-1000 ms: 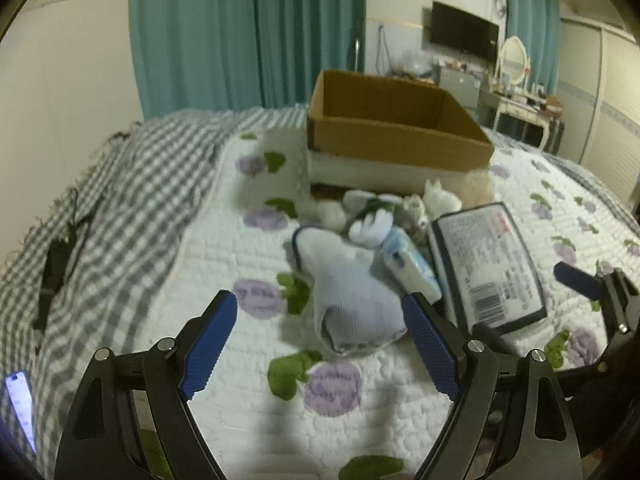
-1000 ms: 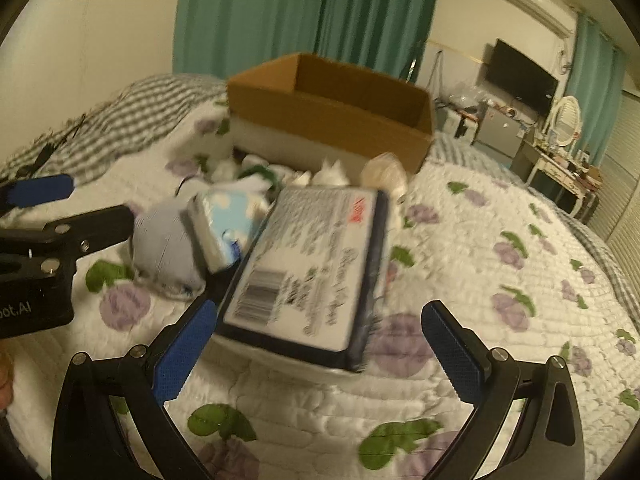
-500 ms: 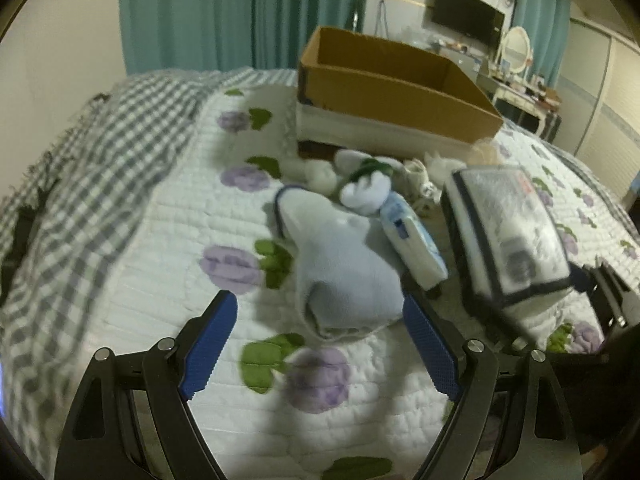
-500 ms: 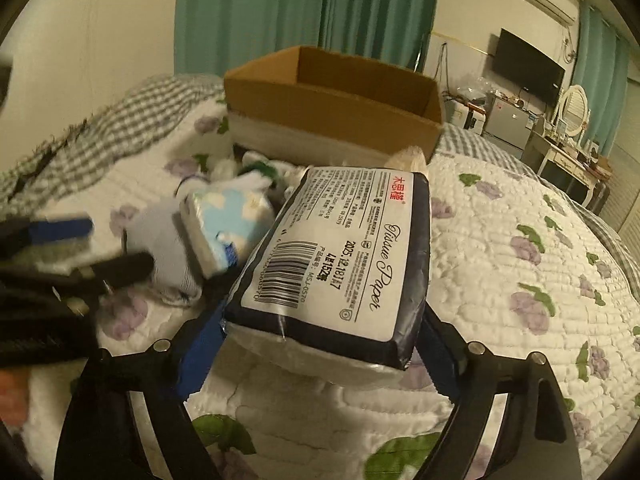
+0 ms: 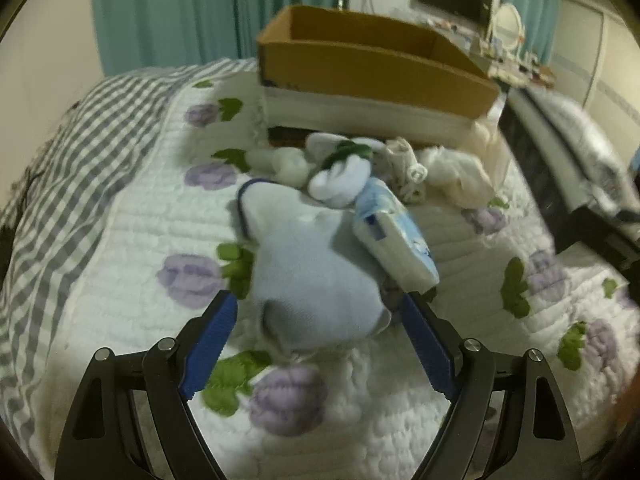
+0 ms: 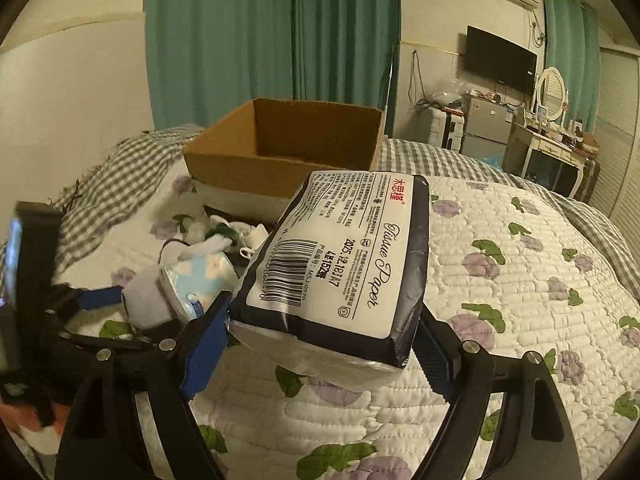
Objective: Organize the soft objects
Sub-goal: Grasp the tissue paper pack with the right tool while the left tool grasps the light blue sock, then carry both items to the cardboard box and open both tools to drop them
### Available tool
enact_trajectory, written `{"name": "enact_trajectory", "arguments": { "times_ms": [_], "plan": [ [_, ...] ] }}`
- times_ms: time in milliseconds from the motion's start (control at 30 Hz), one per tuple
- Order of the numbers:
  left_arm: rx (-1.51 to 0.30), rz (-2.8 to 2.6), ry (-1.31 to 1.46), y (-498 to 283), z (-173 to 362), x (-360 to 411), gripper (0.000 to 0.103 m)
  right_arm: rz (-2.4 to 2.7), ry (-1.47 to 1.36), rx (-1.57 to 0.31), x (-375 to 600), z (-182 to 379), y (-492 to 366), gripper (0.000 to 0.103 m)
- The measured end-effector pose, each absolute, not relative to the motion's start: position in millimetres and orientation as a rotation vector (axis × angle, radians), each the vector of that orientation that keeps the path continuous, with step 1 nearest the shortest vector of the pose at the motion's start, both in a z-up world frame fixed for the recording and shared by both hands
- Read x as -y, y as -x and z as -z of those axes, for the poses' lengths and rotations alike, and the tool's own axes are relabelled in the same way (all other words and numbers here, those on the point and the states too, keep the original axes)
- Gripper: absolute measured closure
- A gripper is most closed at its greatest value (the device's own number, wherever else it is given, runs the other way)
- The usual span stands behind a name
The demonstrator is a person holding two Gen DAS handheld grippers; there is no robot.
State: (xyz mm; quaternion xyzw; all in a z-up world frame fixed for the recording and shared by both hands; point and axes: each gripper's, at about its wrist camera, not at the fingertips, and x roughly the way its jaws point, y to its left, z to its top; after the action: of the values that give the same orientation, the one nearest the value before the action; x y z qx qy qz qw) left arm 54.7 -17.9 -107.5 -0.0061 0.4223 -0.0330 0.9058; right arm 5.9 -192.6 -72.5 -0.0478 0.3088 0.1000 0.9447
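My right gripper point(image 6: 320, 320) has its jaws closing on a large dark-edged tissue paper pack point(image 6: 340, 256). The pads press its sides and it hangs above the quilt, in front of the open cardboard box point(image 6: 280, 140). In the left wrist view my left gripper point(image 5: 316, 308) is open. Its blue fingers stand on either side of a pale blue sock point(image 5: 312, 264) lying on the bed, without touching it. A small light-blue tissue pack point(image 5: 396, 232) leans on the sock. A rolled white-and-green sock point(image 5: 340, 176) and other small white soft items lie before the box point(image 5: 372, 68).
The bed carries a white quilt with purple flowers point(image 6: 520, 300) and a grey checked blanket point(image 5: 80, 152) on the left. Teal curtains point(image 6: 280, 40), a TV and a dressing table point(image 6: 552, 140) stand beyond. A phone screen point(image 6: 14, 256) glows at the left edge.
The right gripper closed on the tissue paper pack and lifted it off the quilt toward the box. The left gripper moved forward and down, and its fingers now straddle the pale blue sock.
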Motion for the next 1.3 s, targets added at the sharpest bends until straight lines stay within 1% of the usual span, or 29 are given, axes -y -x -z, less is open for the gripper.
{"name": "enact_trajectory", "arguments": {
  "times_ms": [133, 167, 233, 333, 600, 867, 1067, 1300],
  "plan": [
    [-0.89, 0.091, -0.026, -67.6, 116.7, 27.9, 0.02, -0.213, 0.094, -0.629, 193.4, 72.1, -3.8, 0.019],
    [-0.896, 0.088, -0.029, -69.3, 118.3, 27.6, 0.029, -0.217, 0.093, -0.629, 193.3, 71.8, -3.1, 0.019],
    [-0.893, 0.092, -0.017, -68.3, 117.8, 25.1, 0.042, -0.224, 0.089, -0.628, 193.6, 71.1, -0.7, 0.019],
    [-0.876, 0.093, -0.004, -61.5, 113.7, 20.6, 0.046, -0.232, 0.081, -0.622, 195.5, 68.6, 0.9, 0.019],
    [-0.796, 0.059, -0.054, -29.3, 88.2, 23.9, 0.049, -0.258, 0.061, -0.582, 201.7, 51.6, 9.7, 0.019],
    [-0.675, 0.042, -0.041, -10.5, 36.5, 16.1, 0.049, -0.292, 0.042, -0.532, 208.4, 24.8, 13.0, 0.019],
    [-0.556, 0.091, -0.011, -19.0, -10.6, 16.3, 0.049, -0.391, 0.087, -0.459, 201.3, -10.5, -9.7, 0.019],
    [-0.449, 0.133, -0.051, -65.7, -56.7, 22.7, 0.049, -0.445, 0.104, -0.376, 193.7, -61.4, -64.4, 0.019]
  ]
}}
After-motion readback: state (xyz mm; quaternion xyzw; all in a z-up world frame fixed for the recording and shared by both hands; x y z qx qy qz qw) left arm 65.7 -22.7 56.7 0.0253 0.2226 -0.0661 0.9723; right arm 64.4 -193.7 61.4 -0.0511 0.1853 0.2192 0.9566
